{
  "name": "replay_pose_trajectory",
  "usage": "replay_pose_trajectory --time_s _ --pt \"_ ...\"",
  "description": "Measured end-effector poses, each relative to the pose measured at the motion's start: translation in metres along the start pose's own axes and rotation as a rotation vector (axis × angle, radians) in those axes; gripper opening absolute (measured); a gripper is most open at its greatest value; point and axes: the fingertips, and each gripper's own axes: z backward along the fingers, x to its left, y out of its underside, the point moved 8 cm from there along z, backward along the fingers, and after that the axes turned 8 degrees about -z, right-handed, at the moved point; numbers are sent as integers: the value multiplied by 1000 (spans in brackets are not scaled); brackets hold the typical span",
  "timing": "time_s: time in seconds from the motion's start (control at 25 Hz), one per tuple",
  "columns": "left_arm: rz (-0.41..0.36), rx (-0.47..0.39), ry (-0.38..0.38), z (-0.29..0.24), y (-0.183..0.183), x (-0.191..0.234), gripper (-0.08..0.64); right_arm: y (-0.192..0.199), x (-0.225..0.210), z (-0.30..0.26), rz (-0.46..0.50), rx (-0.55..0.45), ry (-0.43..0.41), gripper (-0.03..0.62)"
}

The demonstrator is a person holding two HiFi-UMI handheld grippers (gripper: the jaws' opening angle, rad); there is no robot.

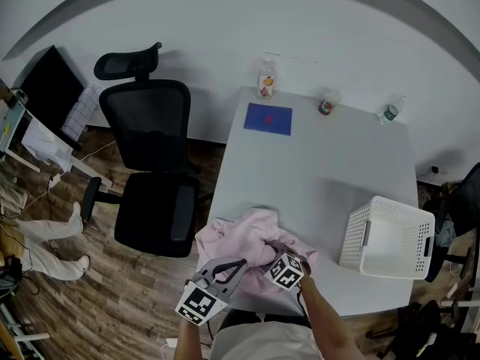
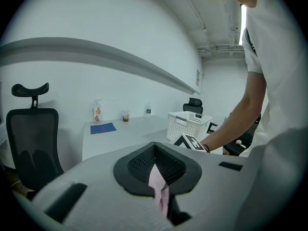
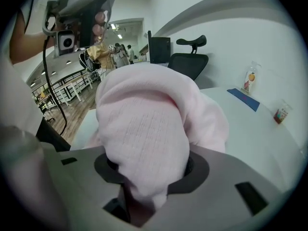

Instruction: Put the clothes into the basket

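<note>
A pink garment (image 1: 251,240) lies bunched at the near edge of the white table (image 1: 322,171). My left gripper (image 1: 229,267) is at its near left side; in the left gripper view its jaws (image 2: 156,170) are closed on a thin fold of the pink cloth (image 2: 158,186). My right gripper (image 1: 271,255) is dug into the garment's near right side. In the right gripper view a thick wad of the pink garment (image 3: 144,124) fills the gap of the right gripper (image 3: 149,179), and the pads press on it. The white slatted basket (image 1: 387,238) stands empty at the table's right edge.
A blue mat (image 1: 268,118), a bottle (image 1: 265,81), a cup (image 1: 325,105) and another bottle (image 1: 388,111) sit at the table's far side. A black office chair (image 1: 150,171) stands left of the table. A person's legs (image 1: 45,238) show at far left.
</note>
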Motion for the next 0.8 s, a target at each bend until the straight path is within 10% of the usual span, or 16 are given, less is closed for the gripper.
replay_pose_trajectory --time_s 0.8 --pt "-17 -21 -2 0 -18 0 6 -18 3 54 -74 -166 50 176"
